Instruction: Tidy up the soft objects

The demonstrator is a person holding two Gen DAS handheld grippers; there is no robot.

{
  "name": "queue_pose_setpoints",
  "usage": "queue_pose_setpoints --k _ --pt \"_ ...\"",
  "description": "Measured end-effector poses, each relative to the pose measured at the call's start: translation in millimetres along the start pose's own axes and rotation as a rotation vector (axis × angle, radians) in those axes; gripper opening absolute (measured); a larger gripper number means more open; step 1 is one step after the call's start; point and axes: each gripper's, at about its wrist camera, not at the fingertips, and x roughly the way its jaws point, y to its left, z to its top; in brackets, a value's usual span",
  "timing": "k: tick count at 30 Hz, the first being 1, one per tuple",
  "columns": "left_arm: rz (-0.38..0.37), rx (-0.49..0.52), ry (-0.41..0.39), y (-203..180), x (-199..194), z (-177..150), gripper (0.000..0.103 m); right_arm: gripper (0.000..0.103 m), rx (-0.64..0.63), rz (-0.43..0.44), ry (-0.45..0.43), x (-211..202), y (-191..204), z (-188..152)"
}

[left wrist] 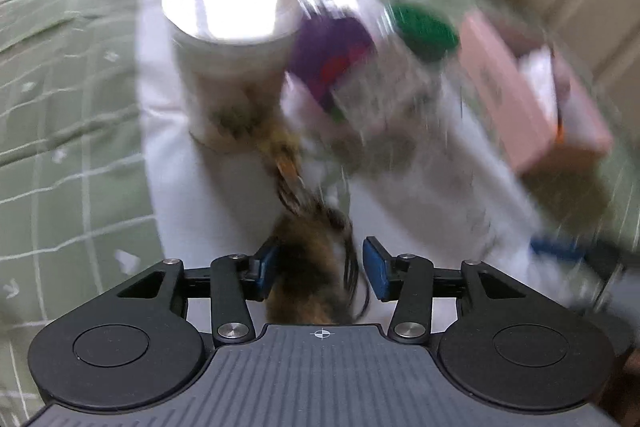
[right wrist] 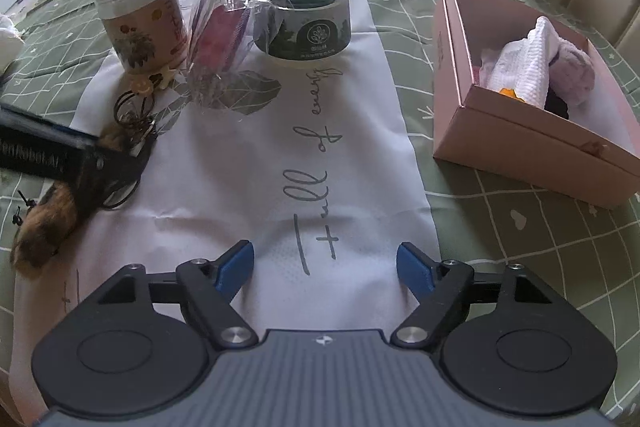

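Furry keychain (left wrist: 308, 267) sits btwn left gripper (left wrist: 320, 267) jaws, apart; right gripper (right wrist: 326, 265) jaws wide, empty

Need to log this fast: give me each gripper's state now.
Left gripper: open, furry keychain between its jaws, not pressed.
Right gripper: open, holding nothing.

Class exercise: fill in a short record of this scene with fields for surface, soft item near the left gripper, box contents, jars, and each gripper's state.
surface: green checked cloth with a white runner
soft item: brown furry keychain, lying between the left gripper's pads
box: pink box holding a white cloth and a purple plush
jars: green-lid jar; clear-lid jar
left gripper: open
right gripper: open, nothing between pads
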Motion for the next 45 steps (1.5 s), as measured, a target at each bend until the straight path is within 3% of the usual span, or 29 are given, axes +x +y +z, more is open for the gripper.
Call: queue_pose_setpoints --k 3,5,9,13,17,23,27,32,35,39,40,41,42,43,45 --pt "0.028 -0.088 -0.085 5.0 -16.9 8.0 0.049 0.082 -0.001 0.005 -0.001 -0.4 -0.8 -1.9" --pt "0.008 -0.091 -0.069 -0.8 -12.7 11.9 0.049 0.083 -0.002 0.006 -0.005 -0.4 -1.5 -3.5" --pt "0.025 0.070 0.016 -33.1 19.0 1.5 0.049 0.084 -0.006 0.000 -0.009 0.2 -0.4 -5.0" --pt "0.234 0.352 -0.027 -59.5 30.5 -21.9 0.047 0.085 -0.023 0.000 -0.001 -0.3 0.6 -4.3" --pt "0.305 0.330 -0.050 -41.0 26.0 -24.5 0.048 0.088 -0.028 0.001 -0.011 0.2 -1.2 -6.4" --pt "0.315 0.192 -0.038 -11.6 30.5 -7.3 0.048 0.096 0.000 -0.003 -0.014 3.3 -2.6 -8.7" --pt "0.251 0.119 -0.024 -1.2 33.1 0.7 0.047 0.103 0.010 0.032 0.006 8.0 -6.6 -6.8" --pt "0.193 0.152 -0.051 -5.4 38.3 0.0 0.047 0.103 0.040 0.040 0.008 9.2 -8.0 -6.9" --pt "0.152 0.104 -0.079 4.5 39.4 -0.8 0.047 0.103 0.045 0.034 0.011 9.7 -6.3 -6.2" --pt "0.141 0.105 -0.077 3.5 39.5 -3.7 0.048 0.103 -0.034 0.038 0.036 9.0 -1.9 2.0" --pt "0.141 0.111 -0.070 1.7 38.7 -3.7 0.048 0.097 -0.068 0.038 0.047 7.4 1.1 8.0" --pt "0.134 0.112 -0.062 1.7 38.0 -3.2 0.047 0.083 -0.097 0.041 0.045 3.1 4.7 15.7" --pt "0.122 0.109 -0.053 3.2 36.6 -2.5 0.042 0.077 -0.128 0.043 0.030 -2.8 8.3 25.0" --pt "0.113 0.097 -0.048 6.7 34.6 -3.2 0.024 0.074 -0.165 0.042 -0.013 -11.8 13.0 38.3" --pt "0.091 0.051 -0.041 16.0 28.0 -6.4 0.020 0.074 -0.266 0.013 -0.124 -27.8 28.7 64.0"
